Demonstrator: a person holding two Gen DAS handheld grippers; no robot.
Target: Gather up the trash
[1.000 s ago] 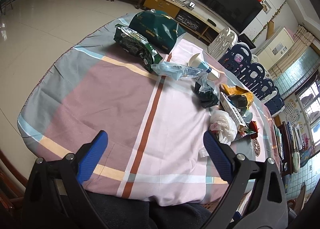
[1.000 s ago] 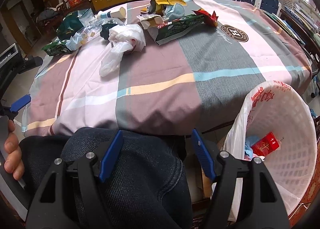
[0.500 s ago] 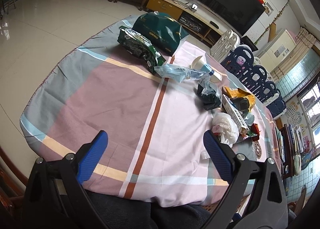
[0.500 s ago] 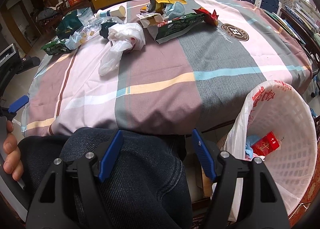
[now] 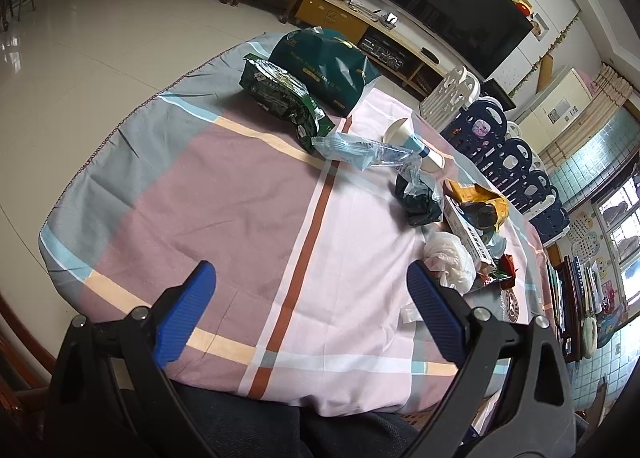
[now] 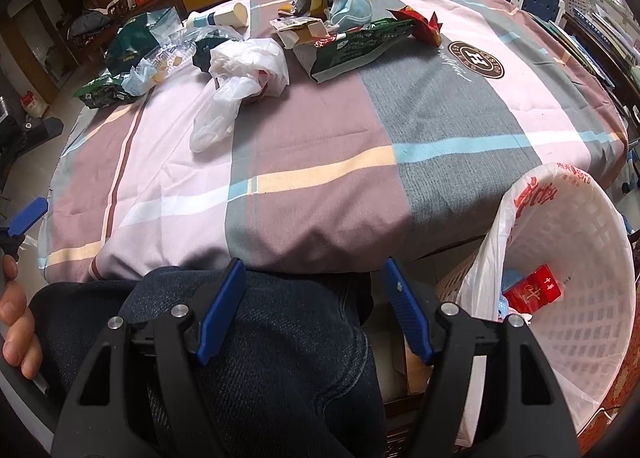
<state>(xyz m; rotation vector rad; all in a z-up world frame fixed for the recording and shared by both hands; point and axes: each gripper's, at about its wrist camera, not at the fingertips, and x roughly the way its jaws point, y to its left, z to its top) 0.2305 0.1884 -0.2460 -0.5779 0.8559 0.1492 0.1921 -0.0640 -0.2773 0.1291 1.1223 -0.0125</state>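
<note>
The left gripper [image 5: 310, 298] is held above the near edge of a round table [image 5: 224, 194] covered with a checked cloth; its blue-padded jaws stand wide apart and nothing is gripped between them. The right gripper [image 6: 314, 298] is pointed down over a lap in dark jeans [image 6: 280, 358], its jaws likewise spread and empty.

The trash is strewn across the far half of the table — well apart from both grippers. Seen from the left wrist view are a dark green gift bag [image 5: 320, 58], a green snack wrapper [image 5: 280, 94] just in front of it, a clear plastic wrapper [image 5: 360, 148], a paper cup [image 5: 404, 138] lying on its side, a crumpled dark bag [image 5: 420, 202], a yellow packet [image 5: 480, 198] and a white plastic bag [image 5: 448, 262]. From the right wrist view a second green packet [image 6: 356, 46] and a red wrapper [image 6: 422, 24] are also seen (the latter touching the packet's end).

Beside the table, to the right of the lap, a white basket [image 6: 592, 298] lined with a plastic bag is placed — a red carton [image 6: 534, 290] lies inside. A hand [image 6: 16, 322] is seen at the left edge of that view.
</note>
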